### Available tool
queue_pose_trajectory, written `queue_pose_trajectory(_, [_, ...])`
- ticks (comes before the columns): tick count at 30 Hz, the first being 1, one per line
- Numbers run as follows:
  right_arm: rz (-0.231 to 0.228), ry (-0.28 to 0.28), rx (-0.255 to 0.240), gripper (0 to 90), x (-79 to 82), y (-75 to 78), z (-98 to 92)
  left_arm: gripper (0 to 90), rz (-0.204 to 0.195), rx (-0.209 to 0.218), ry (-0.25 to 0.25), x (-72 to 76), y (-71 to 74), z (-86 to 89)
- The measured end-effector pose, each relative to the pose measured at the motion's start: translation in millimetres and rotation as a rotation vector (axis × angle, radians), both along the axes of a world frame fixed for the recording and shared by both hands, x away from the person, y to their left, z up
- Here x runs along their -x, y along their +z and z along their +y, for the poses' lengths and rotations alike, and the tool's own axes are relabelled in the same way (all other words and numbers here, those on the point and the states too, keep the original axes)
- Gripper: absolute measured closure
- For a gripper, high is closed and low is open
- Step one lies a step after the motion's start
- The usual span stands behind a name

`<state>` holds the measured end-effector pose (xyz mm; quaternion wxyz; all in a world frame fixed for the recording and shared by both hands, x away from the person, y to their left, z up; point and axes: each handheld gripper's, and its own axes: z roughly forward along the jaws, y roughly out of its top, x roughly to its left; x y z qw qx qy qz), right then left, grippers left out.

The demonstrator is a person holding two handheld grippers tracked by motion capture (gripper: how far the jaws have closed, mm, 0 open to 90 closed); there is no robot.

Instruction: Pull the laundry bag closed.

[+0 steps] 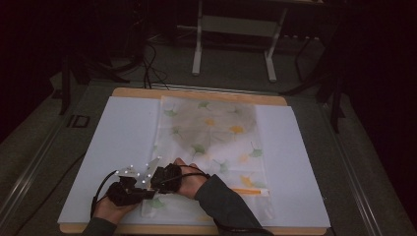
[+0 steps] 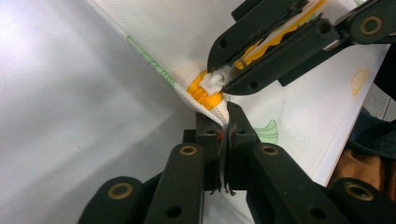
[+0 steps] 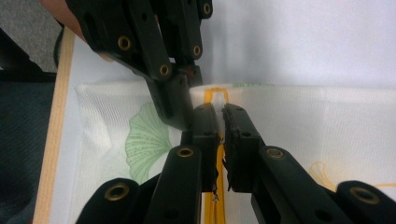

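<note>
A white cloth pouch (image 1: 211,132) printed with green and yellow leaves lies flat on a white board (image 1: 113,147). Its orange zipper (image 1: 248,191) runs along the near edge. My left gripper (image 2: 227,122) is shut on the pouch's cloth corner just below the zipper's orange end (image 2: 205,95). My right gripper (image 3: 220,114) is shut on the zipper pull (image 2: 212,83), with the orange zipper tape (image 3: 215,95) running between its jaws. In the high view the two grippers, left (image 1: 151,193) and right (image 1: 157,183), meet at the pouch's near left corner, tips almost touching.
The white board rests on a wooden tabletop (image 1: 196,92) with dark floor around it. A white metal stand (image 1: 236,29) is beyond the table's far edge. A cable (image 1: 98,189) trails from the left gripper. A dark sleeve (image 1: 226,206) covers part of the pouch's near edge.
</note>
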<state>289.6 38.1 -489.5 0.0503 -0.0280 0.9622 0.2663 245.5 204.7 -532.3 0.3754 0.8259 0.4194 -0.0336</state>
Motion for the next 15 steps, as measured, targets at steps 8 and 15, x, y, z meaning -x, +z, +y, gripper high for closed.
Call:
queue_pose_trajectory(8, [0.017,-0.002,-0.007,84.7,-2.4,-4.3,-3.2,88.6,-0.013,-0.002,-0.001,1.0,0.7,0.0])
queue_pose_trajectory(15, [0.036,-0.015,0.0,84.7,-3.8,-8.8,-5.8,88.8,-0.021,0.008,-0.003,1.7,2.2,0.4])
